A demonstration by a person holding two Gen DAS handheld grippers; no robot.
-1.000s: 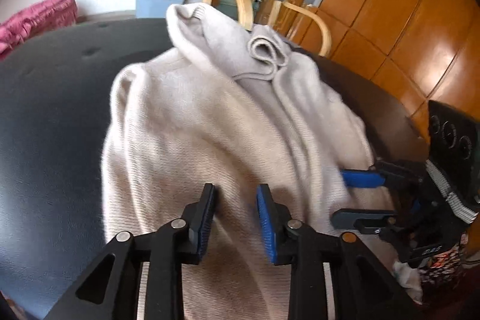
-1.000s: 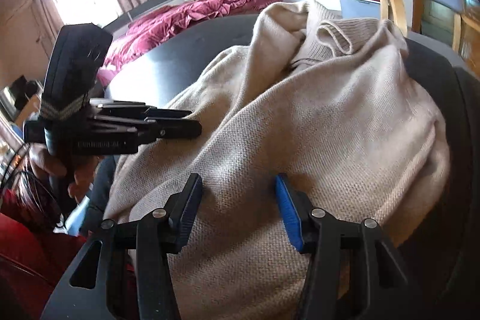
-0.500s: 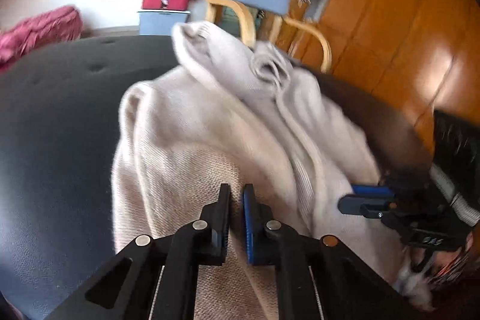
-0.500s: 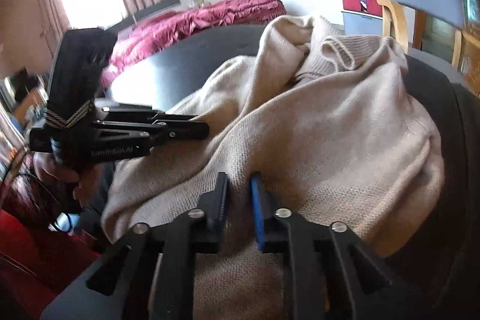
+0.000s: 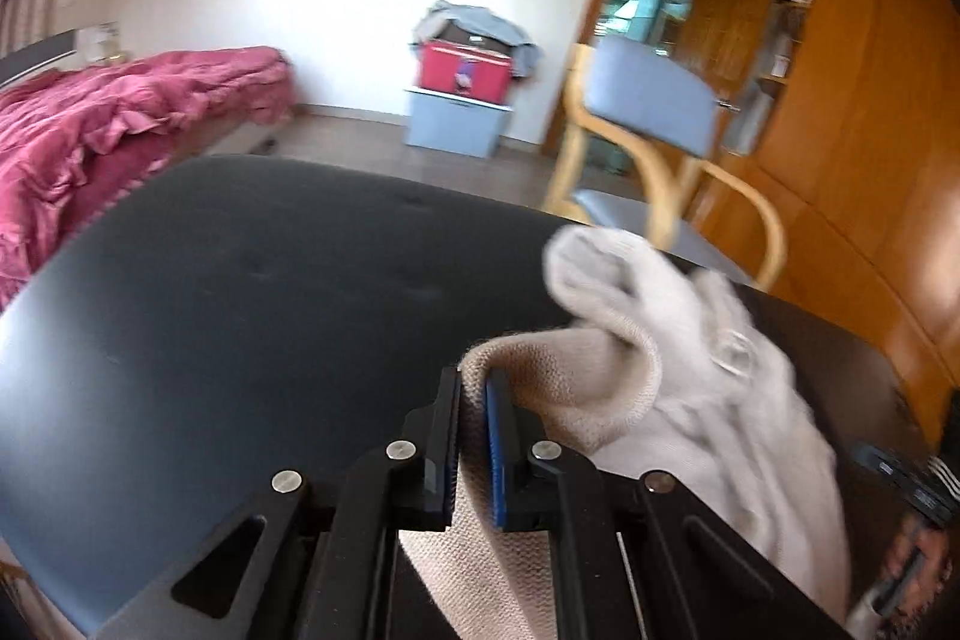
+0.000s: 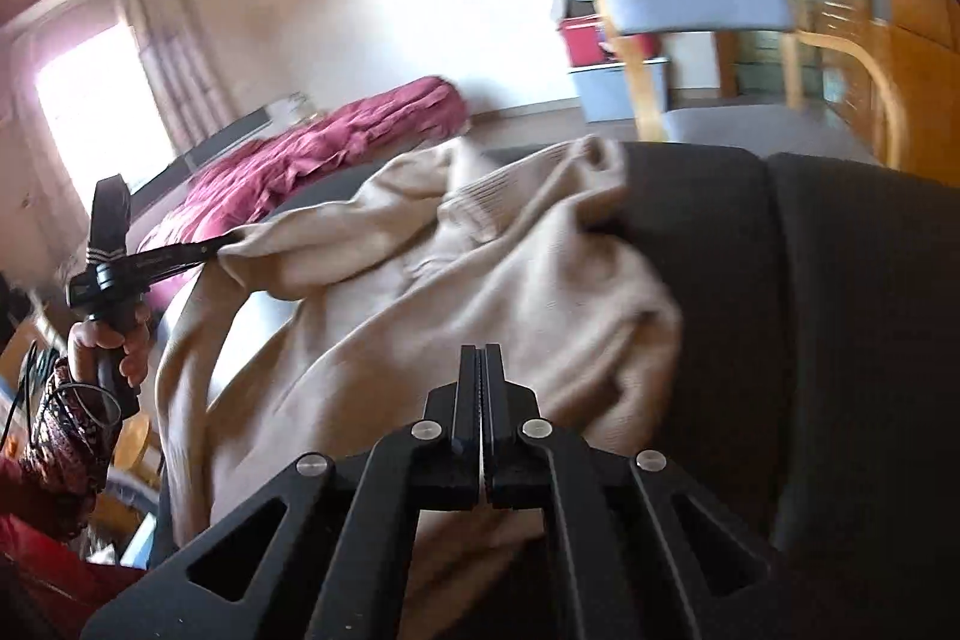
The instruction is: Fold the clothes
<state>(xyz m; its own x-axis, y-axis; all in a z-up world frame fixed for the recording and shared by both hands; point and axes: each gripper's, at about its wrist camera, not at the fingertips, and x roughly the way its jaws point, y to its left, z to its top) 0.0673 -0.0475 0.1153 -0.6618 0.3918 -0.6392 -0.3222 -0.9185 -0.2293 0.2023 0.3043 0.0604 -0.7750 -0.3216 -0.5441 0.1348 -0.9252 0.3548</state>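
Change: both grippers, open a second ago, have clamped and lifted the knit.
Left gripper (image 5: 474,388): pinching sweater (image 5: 690,400) hem at lower centre.
Right gripper (image 6: 480,370): jaws pressed together on fabric at lower centre.
Sweater: draped over dark cushion (image 5: 240,310), stretched from lower centre toward upper right.

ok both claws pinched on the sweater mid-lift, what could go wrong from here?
1. The left claw bites only a thin edge fold of the beige knit sweater; it may slip out.
2. The right claw grips bunched fabric, so layers may lift unevenly.
3. A loose sleeve dangles over the dark padded surface and could tuck under the fold.
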